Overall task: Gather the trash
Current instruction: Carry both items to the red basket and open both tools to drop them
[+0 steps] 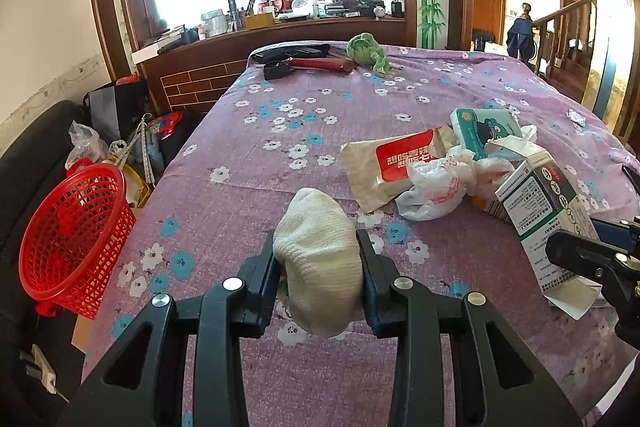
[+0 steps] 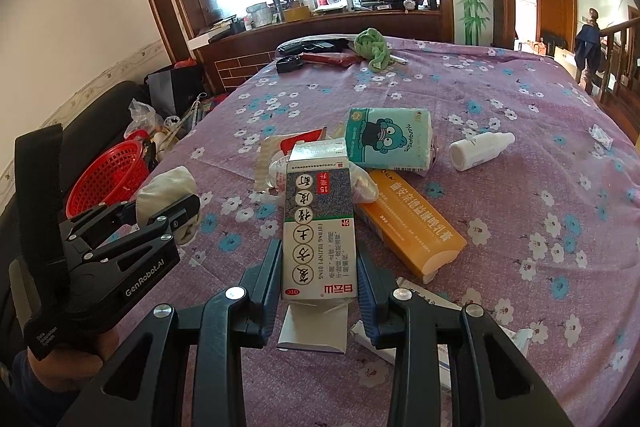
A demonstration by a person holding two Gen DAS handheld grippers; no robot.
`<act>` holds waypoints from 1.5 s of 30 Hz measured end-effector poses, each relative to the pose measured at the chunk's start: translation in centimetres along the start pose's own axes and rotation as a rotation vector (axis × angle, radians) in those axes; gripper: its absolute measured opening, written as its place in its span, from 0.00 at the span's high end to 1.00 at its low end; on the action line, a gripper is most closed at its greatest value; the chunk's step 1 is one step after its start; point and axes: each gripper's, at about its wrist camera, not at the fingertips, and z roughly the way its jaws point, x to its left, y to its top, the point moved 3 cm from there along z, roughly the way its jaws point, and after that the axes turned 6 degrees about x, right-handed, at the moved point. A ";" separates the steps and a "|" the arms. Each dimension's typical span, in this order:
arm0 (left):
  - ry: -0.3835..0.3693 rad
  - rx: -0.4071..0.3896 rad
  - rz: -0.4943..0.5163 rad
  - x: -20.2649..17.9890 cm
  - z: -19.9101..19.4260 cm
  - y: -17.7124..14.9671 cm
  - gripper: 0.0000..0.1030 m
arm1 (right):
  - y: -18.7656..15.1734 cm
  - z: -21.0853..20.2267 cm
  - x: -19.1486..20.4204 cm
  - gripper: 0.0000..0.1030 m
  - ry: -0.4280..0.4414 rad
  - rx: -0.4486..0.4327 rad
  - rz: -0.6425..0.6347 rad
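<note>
The red basket (image 1: 76, 239) stands beside the bed (image 1: 248, 155) edge. Left hand-held gripper (image 1: 319, 267) clamps a cream sock (image 1: 316, 259); right hand-held gripper (image 2: 318, 267) clamps a medicine box (image 2: 318, 223) over the bedcover.

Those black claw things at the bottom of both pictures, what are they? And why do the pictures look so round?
They are two grabbers that a person holds, one in each hand. Each carries a small wide-eyed camera, which bends the picture round. The left gripper squeezes a cream sock. The right gripper squeezes a white and green box. Both are above a bed with a purple flowered sheet. On it lie an orange box, a teal tissue pack and a small white bottle. A red basket waits beside the bed.
</note>
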 end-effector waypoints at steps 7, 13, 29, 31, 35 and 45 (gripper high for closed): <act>0.001 -0.001 -0.001 0.0 0.0 0.0 0.67 | -0.1 0.0 0.2 0.64 0.001 0.000 -0.004; 0.002 0.000 -0.001 0.1 0.0 0.0 0.67 | -0.2 0.0 0.3 0.64 0.002 0.001 -0.006; 0.000 -0.021 -0.099 5.1 -1.8 1.0 0.67 | 1.7 1.3 2.9 0.64 0.077 0.050 -0.043; 0.001 -0.027 -0.130 6.7 -2.3 1.4 0.67 | 2.4 1.7 3.8 0.64 0.098 0.061 -0.054; 0.023 -0.043 -0.201 11.0 -3.3 1.8 0.67 | 3.8 2.6 6.3 0.64 0.142 0.090 -0.085; 0.171 -0.033 -0.361 23.5 -3.6 0.5 0.67 | 8.2 6.2 16.3 0.64 0.271 0.157 -0.214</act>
